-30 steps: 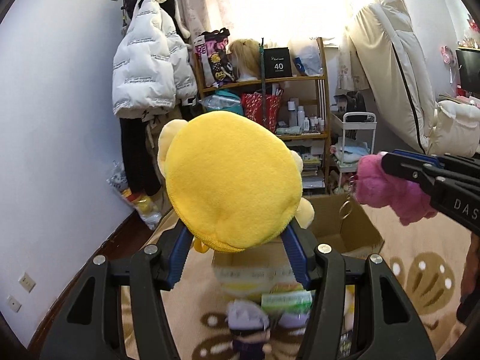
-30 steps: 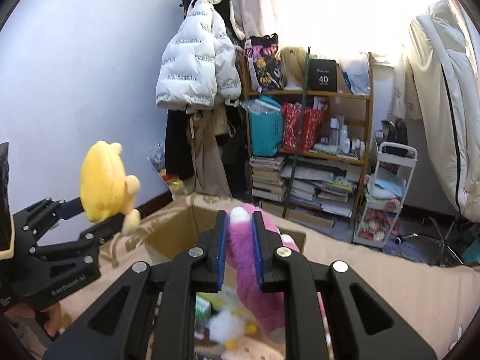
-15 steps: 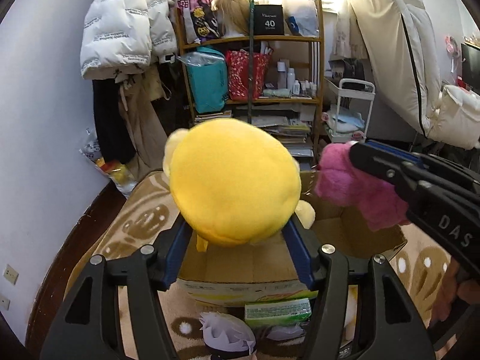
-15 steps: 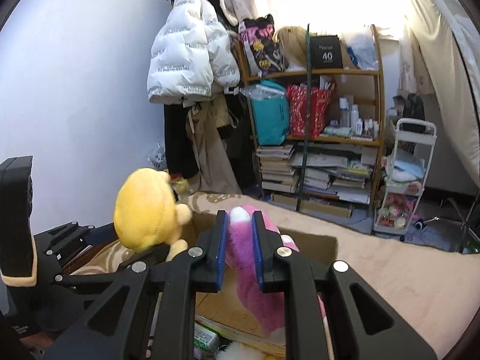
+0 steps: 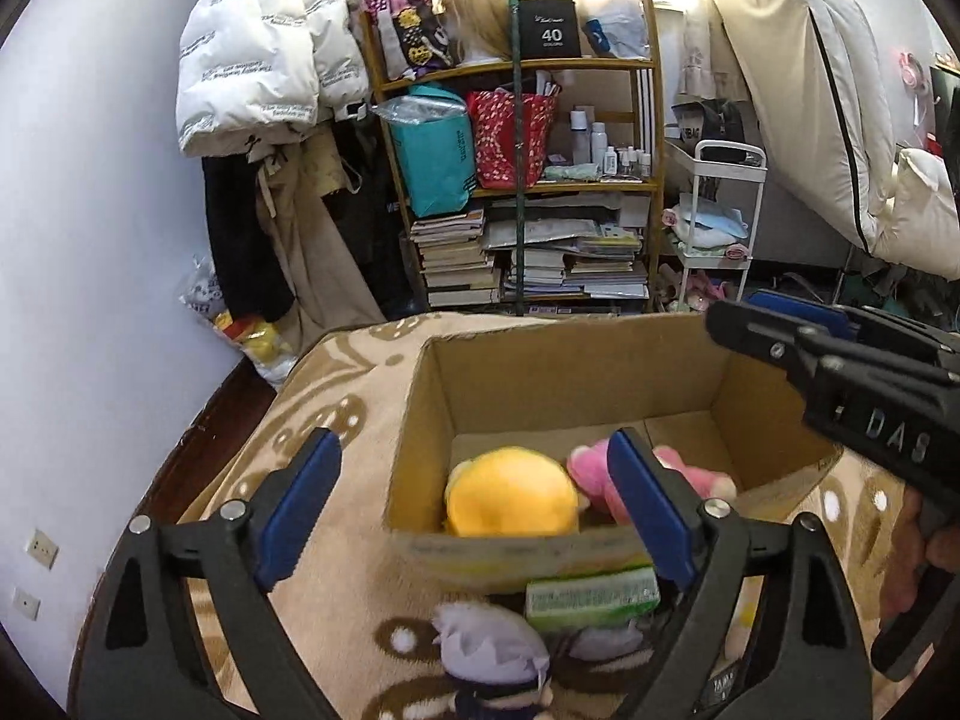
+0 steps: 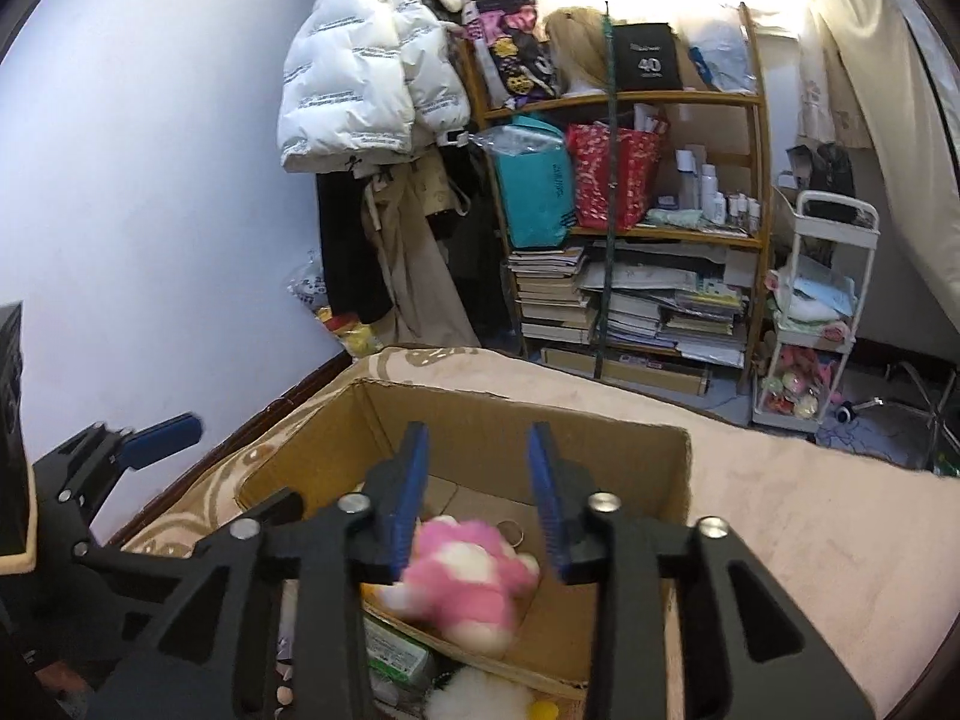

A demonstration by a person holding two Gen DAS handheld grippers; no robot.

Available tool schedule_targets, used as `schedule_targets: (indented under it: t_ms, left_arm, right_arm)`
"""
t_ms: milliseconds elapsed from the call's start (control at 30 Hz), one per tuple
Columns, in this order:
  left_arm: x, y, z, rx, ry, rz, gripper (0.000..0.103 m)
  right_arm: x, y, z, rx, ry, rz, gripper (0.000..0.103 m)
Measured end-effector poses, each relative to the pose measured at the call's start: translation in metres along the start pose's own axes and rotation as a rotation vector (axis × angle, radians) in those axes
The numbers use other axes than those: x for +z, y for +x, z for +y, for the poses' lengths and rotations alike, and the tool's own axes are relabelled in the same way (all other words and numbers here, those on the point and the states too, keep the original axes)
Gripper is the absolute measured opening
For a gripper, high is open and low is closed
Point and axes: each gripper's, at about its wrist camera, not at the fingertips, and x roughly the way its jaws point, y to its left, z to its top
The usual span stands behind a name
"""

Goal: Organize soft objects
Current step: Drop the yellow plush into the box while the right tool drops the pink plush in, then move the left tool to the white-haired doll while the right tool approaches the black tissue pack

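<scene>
Yellow plush (image 5: 510, 498), round, blurred, boxed

Two wrist fisheyes, both tilted down and close over one open cardboard box.

Left view looks along its own jaws from the box's (image 5: 576, 384) near left side, the other gripper (image 5: 840, 372) at its right edge. Right view looks in over the box's (image 6: 480, 420) near wall, the other gripper (image 6: 120, 456) at its left. Both share the box interior, the bookshelf (image 5: 522, 180) and the white jacket (image 6: 366, 72).

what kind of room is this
Most likely a lived-in bedroom or storage room: a white puffer jacket hangs on the wall, a wooden shelf holds stacked books and bottles, and a cardboard box sits on a patterned blanket.
</scene>
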Motion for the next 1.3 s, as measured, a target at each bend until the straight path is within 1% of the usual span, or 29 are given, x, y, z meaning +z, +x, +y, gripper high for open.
schedule_targets:
  t_ms: [67,133,200,267,400,533,600,667,800,933,1033,1300]
  left_arm:
    - [-0.003,-0.006,0.003,0.02,0.008,0.003,0.095]
    - [-0.006,-0.013,0.007,0.037,0.014,0.002,0.097]
    - [-0.009,-0.02,0.01,0.041,0.009,0.006,0.098]
    - [-0.014,-0.029,0.015,0.054,0.0,0.015,0.098]
    - [-0.023,-0.045,0.022,0.076,-0.01,0.028,0.1]
    - [-0.032,-0.062,0.023,0.117,0.007,0.057,0.101]
    - [-0.036,-0.071,0.024,0.12,0.008,0.063,0.101]
    - [-0.04,-0.078,0.026,0.113,0.006,0.074,0.102]
    - [-0.051,-0.09,0.027,0.118,0.009,0.09,0.102]
    - [-0.058,-0.099,0.031,0.114,-0.008,0.1,0.102]
    - [-0.062,-0.103,0.031,0.118,0.003,0.104,0.102]
    - [-0.069,-0.097,0.033,0.095,-0.002,0.143,0.102]
  right_arm:
    - [-0.001,-0.006,-0.002,-0.007,0.01,0.008,0.039]
    - [-0.002,-0.013,-0.002,-0.021,0.012,0.015,0.047]
    - [-0.005,-0.022,-0.001,-0.038,0.016,0.017,0.067]
    - [-0.008,-0.034,0.0,-0.076,0.014,0.017,0.074]
    - [-0.012,-0.054,0.004,-0.11,0.011,0.012,0.091]
    - [-0.017,-0.075,0.009,-0.158,0.005,0.005,0.093]
    - [-0.019,-0.085,0.014,-0.163,0.003,0.006,0.101]
    - [-0.022,-0.094,0.019,-0.172,-0.012,-0.005,0.102]
    - [-0.033,-0.107,0.028,-0.18,-0.034,0.013,0.103]
    - [-0.046,-0.112,0.034,-0.189,-0.052,0.039,0.103]
    - [-0.056,-0.114,0.036,-0.189,-0.056,0.063,0.103]
    - [-0.073,-0.112,0.038,-0.203,-0.066,0.102,0.103]
